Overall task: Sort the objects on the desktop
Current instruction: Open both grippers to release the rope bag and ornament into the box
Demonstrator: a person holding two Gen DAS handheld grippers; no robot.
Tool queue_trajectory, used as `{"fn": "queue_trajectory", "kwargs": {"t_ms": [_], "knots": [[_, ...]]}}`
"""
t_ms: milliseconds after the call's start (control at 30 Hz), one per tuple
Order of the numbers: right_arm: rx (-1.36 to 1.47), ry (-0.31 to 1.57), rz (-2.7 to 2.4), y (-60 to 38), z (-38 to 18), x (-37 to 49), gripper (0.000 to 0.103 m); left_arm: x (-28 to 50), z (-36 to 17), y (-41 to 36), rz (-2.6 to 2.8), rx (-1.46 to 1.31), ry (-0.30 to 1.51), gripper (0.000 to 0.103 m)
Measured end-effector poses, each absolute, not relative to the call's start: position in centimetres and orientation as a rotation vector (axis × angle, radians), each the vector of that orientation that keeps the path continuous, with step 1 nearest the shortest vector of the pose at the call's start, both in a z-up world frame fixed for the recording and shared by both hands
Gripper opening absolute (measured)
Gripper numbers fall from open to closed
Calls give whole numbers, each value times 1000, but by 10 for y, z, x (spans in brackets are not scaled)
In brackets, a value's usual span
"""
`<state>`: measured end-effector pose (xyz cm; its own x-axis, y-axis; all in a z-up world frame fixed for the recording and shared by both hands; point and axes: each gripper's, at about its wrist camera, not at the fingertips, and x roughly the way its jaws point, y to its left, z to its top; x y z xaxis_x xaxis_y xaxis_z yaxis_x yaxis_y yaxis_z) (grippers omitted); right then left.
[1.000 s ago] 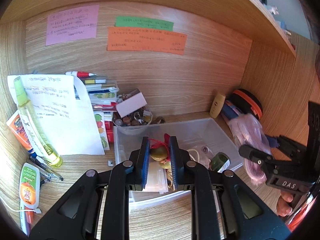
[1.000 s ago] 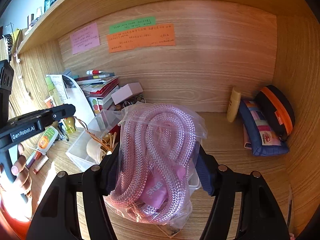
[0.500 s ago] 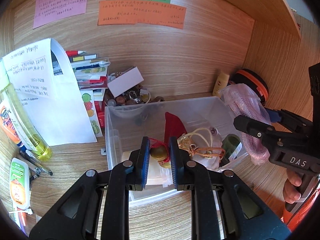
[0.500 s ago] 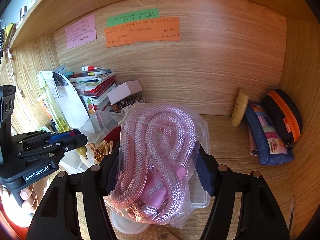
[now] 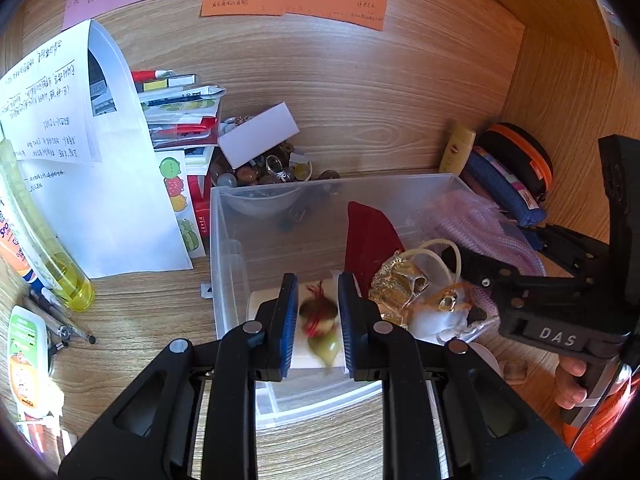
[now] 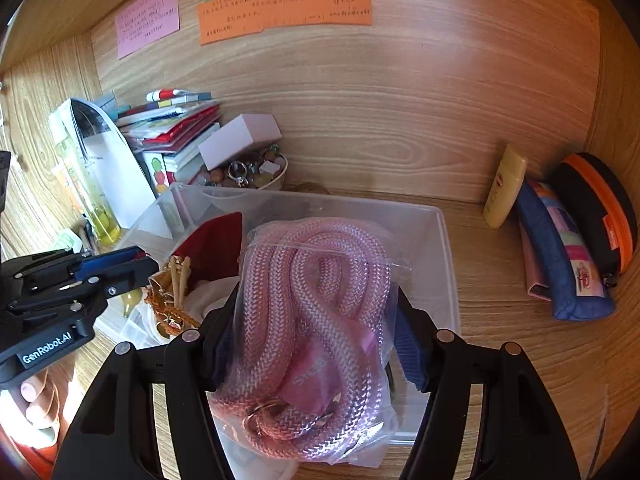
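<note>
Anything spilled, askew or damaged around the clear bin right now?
Nothing looks spilled or broken. One oddity: the small white box sits tilted on top of the heaped trinket bowl behind the clear bin, propped against the book stack rather than lying flat. It looks loosely perched.

Clear bin (image 6: 444, 240) is crowded on its left; bare wooden surface (image 6: 480, 280) lies open between bin and pouches (image 6: 560, 264).
</note>
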<state>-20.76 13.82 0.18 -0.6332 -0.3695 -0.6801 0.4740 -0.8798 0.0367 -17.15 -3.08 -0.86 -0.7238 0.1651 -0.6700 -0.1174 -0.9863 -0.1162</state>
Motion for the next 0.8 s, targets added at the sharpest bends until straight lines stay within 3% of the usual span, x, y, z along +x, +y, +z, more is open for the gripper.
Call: {"fn": "queue_trajectory", "kwargs": {"t_ms": [100,267,500,633,800], "knots": [[991,225,-2468,134,-3,-208,62,-171,-8,-29,2792,-1086,-77,19],[982,282,-2480,129,-6,-204,63,-172,-9,-29,2793,-1099,-76,36],[988,328,-2497,128,-2,-202,65,-167,-7,-29,2799,-1070,-63,38],[966,364,-2517,128,5,-197,72,-164,-2,-27,2797,-1051,-60,44],[919,354,-2523,133,17,-186,80,-157,7,-20,2811,-1024,-28,45]]}}
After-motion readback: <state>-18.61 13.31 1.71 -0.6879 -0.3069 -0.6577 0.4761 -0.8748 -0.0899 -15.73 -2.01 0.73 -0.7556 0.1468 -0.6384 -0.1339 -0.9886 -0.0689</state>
